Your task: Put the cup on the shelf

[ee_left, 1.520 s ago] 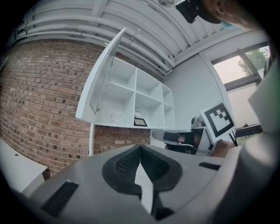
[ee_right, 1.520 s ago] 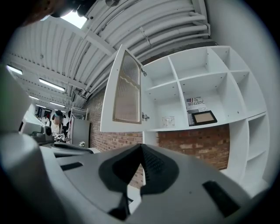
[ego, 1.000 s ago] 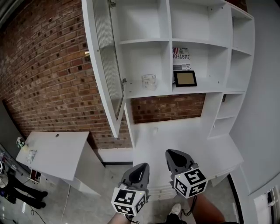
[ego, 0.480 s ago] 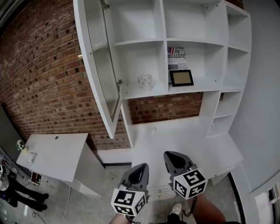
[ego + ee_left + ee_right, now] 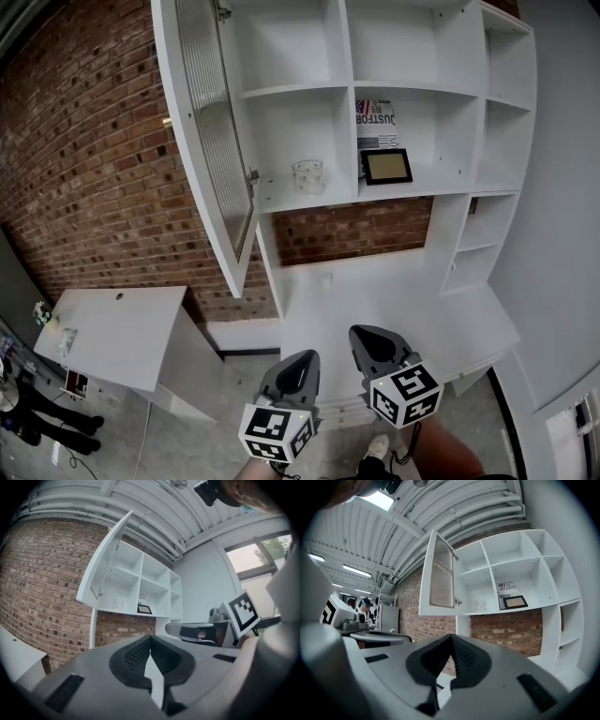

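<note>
**Cup on the shelf, both tools empty and low**

The clear cup [image 5: 307, 175] stands upright on the middle shelf [image 5: 281, 199] of the white cabinet. It sits in the compartment behind the open door [image 5: 211, 141], one bay left of the picture frame [image 5: 387, 166] and apart from it. Your left tool [image 5: 302, 359] and right tool [image 5: 368, 339] hover side by side well below it, low in front of the tabletop [image 5: 394, 291]. Each has its jaws pressed together on nothing. The placing looks finished, so do little: hold both tools level and clear of the shelf edge. If you lift either one, steer it wide of the door's lower corner, which hangs out towards you, so no knock reaches the cup.
</note>
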`<state>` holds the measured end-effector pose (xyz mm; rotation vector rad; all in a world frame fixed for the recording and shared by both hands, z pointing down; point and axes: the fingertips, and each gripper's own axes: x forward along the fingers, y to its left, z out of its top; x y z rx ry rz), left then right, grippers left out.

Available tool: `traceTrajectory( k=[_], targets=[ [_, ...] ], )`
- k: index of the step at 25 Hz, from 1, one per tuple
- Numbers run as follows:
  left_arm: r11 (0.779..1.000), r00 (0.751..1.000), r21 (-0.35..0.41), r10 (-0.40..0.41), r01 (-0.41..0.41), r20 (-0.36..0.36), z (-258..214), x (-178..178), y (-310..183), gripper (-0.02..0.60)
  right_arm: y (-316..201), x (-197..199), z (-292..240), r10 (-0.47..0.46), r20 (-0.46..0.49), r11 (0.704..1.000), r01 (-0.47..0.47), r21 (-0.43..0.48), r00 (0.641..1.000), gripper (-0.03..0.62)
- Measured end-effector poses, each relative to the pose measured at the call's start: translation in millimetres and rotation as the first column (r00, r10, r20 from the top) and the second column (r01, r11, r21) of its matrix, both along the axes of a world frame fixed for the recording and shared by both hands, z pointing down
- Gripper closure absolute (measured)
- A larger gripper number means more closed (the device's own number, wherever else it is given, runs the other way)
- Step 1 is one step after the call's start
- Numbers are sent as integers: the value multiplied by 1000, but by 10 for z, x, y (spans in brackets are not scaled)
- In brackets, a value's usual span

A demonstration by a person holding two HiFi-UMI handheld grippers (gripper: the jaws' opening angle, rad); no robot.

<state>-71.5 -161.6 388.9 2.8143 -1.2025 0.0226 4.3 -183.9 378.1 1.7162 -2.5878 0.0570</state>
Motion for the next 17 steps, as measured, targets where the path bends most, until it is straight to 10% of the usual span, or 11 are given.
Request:
traceTrajectory(
  k=[17],
  targets=[
    [1000, 1000, -2, 3, -3, 8, -14, -41, -19, 575, -24, -78, -30, -10, -11, 1000, 10, 1, 1000, 594]
  ],
)
